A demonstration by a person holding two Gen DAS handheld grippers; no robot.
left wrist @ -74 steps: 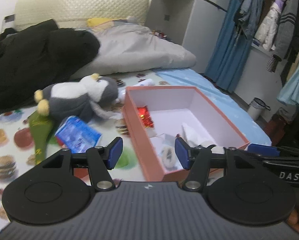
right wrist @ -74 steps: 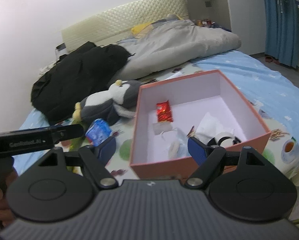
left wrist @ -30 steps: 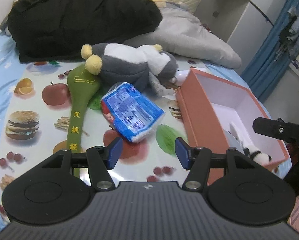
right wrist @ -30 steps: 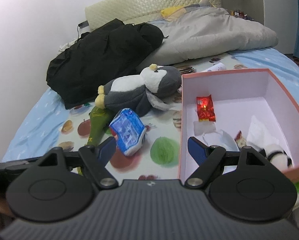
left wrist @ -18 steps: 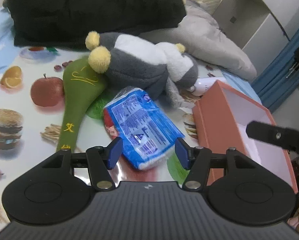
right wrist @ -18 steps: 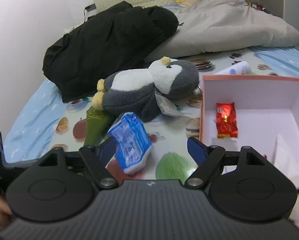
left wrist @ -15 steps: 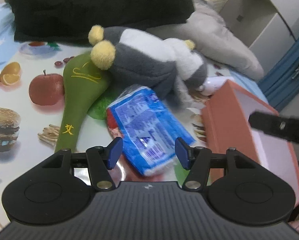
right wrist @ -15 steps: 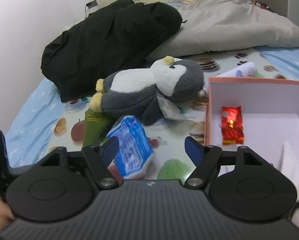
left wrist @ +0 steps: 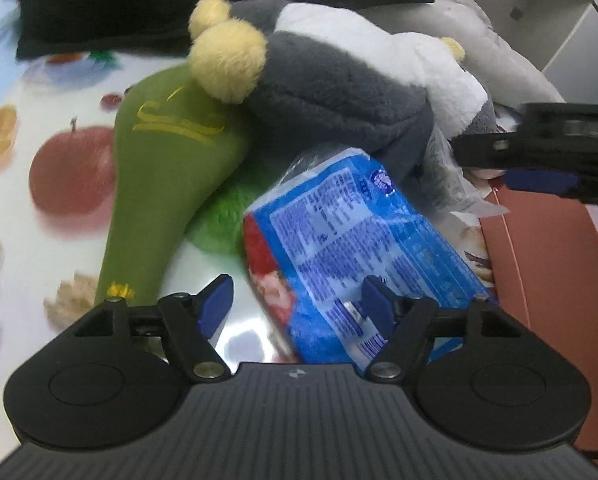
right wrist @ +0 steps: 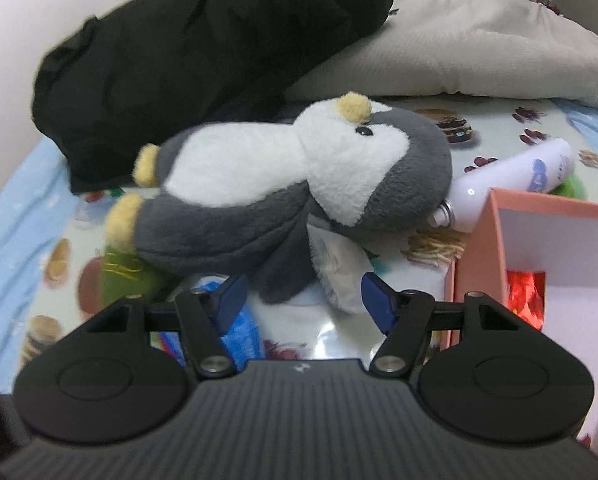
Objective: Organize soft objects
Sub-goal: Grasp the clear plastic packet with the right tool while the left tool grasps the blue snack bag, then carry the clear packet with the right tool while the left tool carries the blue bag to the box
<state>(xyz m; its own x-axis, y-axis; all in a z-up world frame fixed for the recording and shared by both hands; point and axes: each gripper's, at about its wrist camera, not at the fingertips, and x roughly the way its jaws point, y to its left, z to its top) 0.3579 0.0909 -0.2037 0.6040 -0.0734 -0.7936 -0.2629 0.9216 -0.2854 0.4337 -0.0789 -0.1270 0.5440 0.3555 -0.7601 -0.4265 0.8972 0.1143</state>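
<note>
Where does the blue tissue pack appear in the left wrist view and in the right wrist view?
Left wrist: blue tissue pack right of centre, reaching between the fingers.
Right wrist: only a corner, low, behind the left finger.
Shared landmark: penguin plush, lying just behind it.

The left gripper (left wrist: pixel 295 304) is showing a matte black ribbed housing across the bottom of the frame, flanked by two round black discs. Two black linkage arms with silver pivot screws are carrying blue pads (left wrist: pixel 215 302). A small emblem is sitting at the housing's top centre. The right gripper (right wrist: pixel 301 300) is showing the same build; in the left view its black bar and blue pad are appearing at the right edge.
</note>
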